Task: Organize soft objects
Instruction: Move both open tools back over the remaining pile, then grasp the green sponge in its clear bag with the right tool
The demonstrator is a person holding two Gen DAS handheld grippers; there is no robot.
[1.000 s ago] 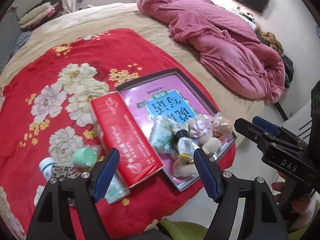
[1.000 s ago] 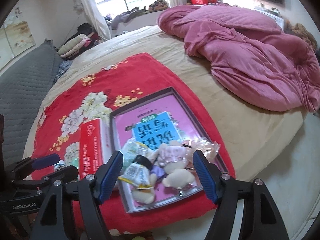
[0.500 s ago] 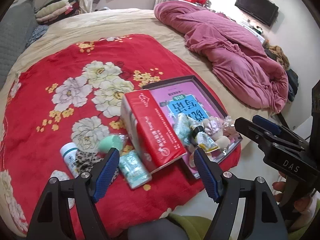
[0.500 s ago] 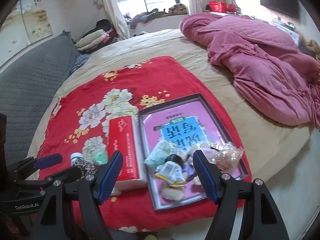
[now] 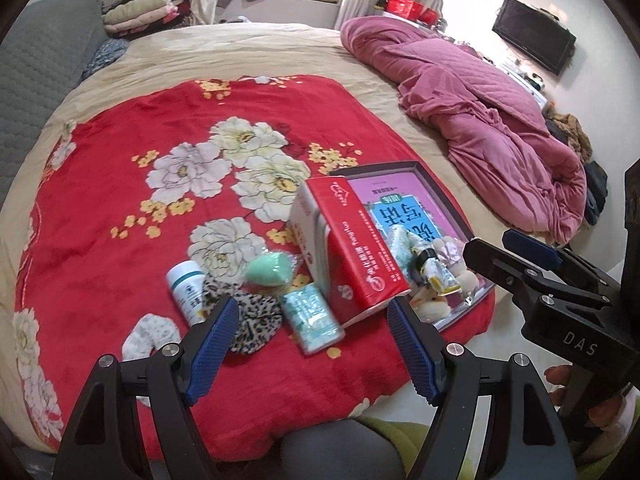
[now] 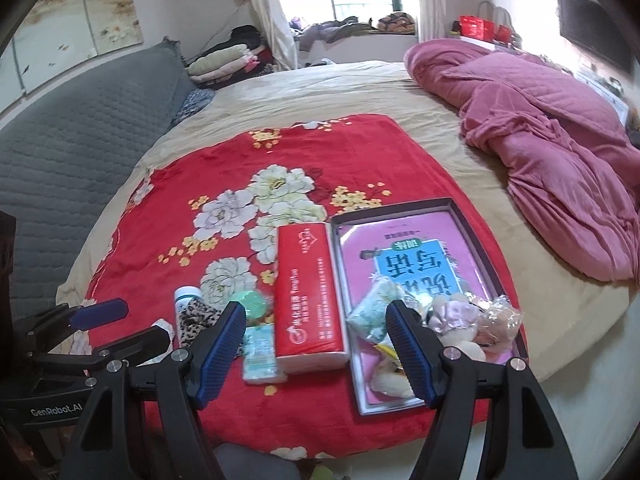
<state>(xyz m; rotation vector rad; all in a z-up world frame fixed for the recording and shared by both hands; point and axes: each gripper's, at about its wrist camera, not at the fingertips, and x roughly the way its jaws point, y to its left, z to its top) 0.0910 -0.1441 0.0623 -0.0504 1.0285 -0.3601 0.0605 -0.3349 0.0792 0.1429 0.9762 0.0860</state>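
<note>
A red floral blanket (image 5: pixel 120 184) covers the near part of the bed, and on it a shallow tray (image 6: pixel 470 216) holds a heap of small soft toys and packets (image 6: pixel 452 320), with a red tissue pack (image 6: pixel 308 292) touching its left edge. Left of the pack lie a leopard-print scrunchie (image 5: pixel 252 316), a green sponge (image 5: pixel 266 272) and a small tissue packet (image 5: pixel 314 316). The left gripper (image 5: pixel 312 344) and right gripper (image 6: pixel 316 344) both hang above the blanket's near edge, jaws spread apart and holding nothing.
</note>
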